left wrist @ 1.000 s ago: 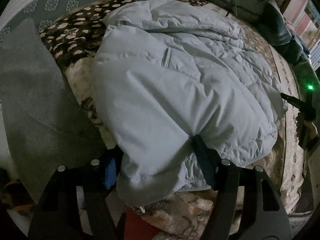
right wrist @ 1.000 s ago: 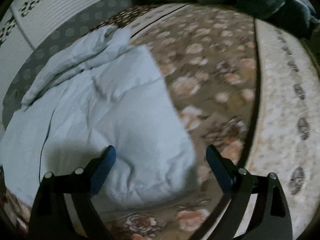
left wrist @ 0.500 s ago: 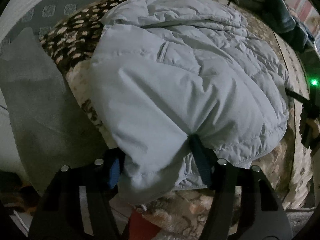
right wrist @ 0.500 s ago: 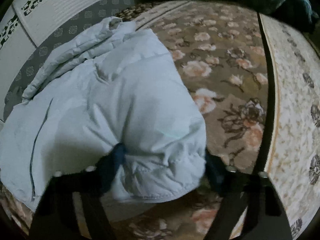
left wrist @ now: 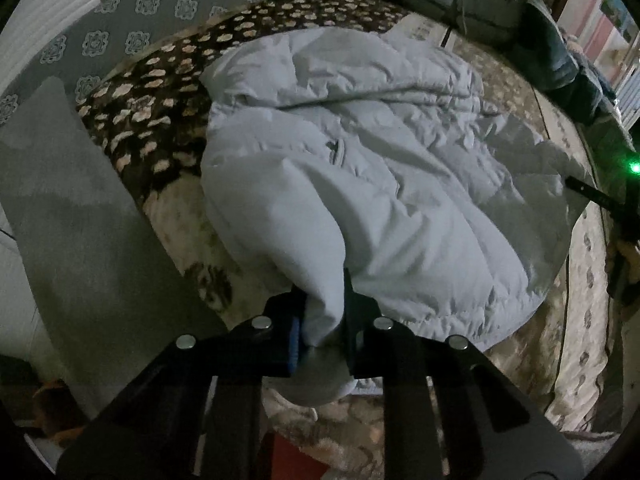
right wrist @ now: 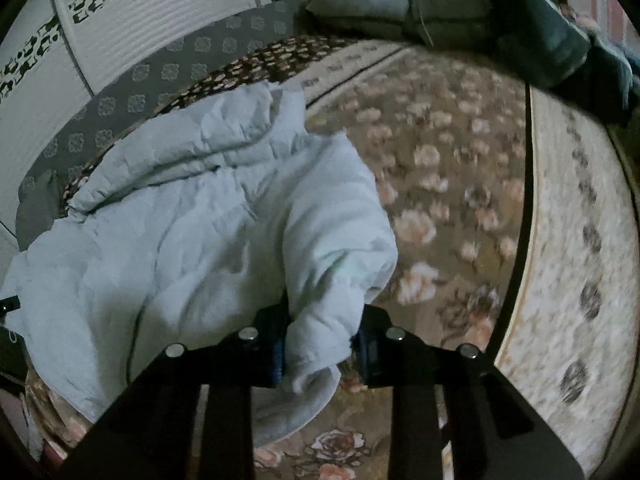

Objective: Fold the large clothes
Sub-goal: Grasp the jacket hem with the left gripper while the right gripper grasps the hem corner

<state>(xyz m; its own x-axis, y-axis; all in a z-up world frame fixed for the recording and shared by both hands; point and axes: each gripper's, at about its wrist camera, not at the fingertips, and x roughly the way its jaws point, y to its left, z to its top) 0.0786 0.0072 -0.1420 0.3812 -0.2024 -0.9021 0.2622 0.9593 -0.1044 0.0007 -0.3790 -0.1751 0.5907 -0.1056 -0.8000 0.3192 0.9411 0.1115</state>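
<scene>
Fabric of a pale blue padded jacket [left wrist: 360, 184] is pinched between the fingers of the left gripper [left wrist: 324, 320], which are clamped tight on a bunched fold at the hem. From that fold the jacket is seen to spread toward 12 and 2 o'clock across a floral bedspread [left wrist: 576, 320], with a small pocket slit near its middle. A dark brown patterned blanket [left wrist: 160, 92] is noted at 10 o'clock of the jacket, touching its edge. A grey mat [left wrist: 68, 208] is noted at 9 o'clock, beside the bed. A green light [left wrist: 634, 167] is recorded at 3 o'clock.

In the right wrist view, a second bunch of the jacket [right wrist: 192, 240] is caught between the fingers of the right gripper [right wrist: 322, 344]; the jaws are closing, and the pads are already pressed on the cloth. The garment is seen to extend toward 10 o'clock, lifted at the gripped corner. The floral bedspread [right wrist: 448, 184] is exposed from 12 to 4 o'clock. Folded bedding [right wrist: 400, 4] is piled at 12 o'clock, at the far edge of the bed.
</scene>
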